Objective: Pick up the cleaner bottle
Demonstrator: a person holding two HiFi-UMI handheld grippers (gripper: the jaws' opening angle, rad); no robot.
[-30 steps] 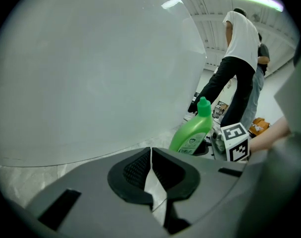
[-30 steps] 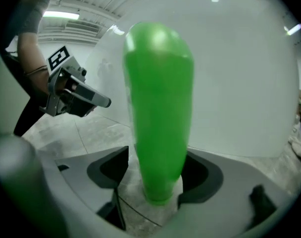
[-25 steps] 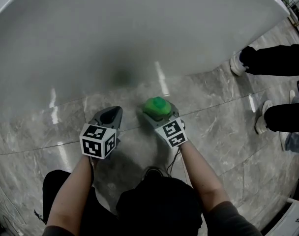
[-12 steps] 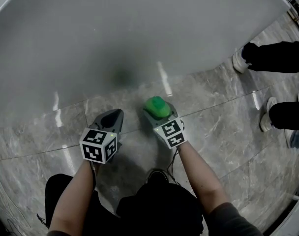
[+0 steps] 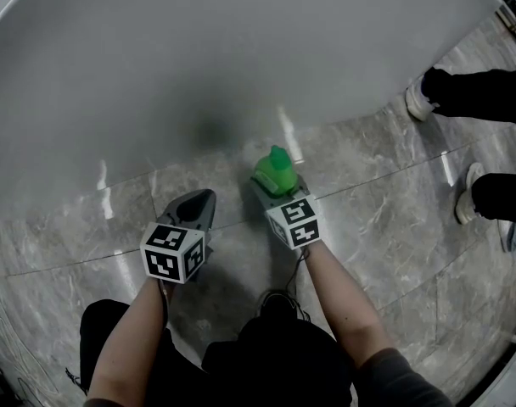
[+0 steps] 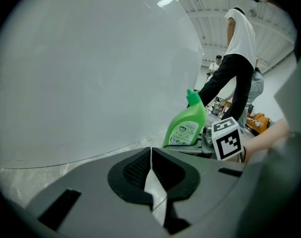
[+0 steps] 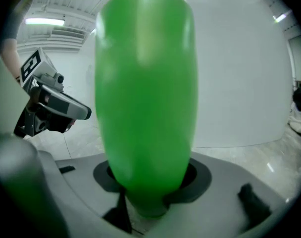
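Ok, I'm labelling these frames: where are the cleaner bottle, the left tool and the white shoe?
cleaner bottle [image 6: 183,131], left gripper view, on its label.
left tool [image 6: 151,155], left gripper view, where its tips meet.
white shoe [image 5: 417,102], head view, on its side.

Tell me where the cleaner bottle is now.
In the head view the cleaner bottle sits right of centre, between the right claw's jaws, which have just been closing on it; the left claw is alongside.

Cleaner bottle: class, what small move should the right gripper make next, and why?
Probably lift slowly: the right gripper has just been closing its jaws, which now appear pressed on the green cleaner bottle, while the left gripper is shut and empty.
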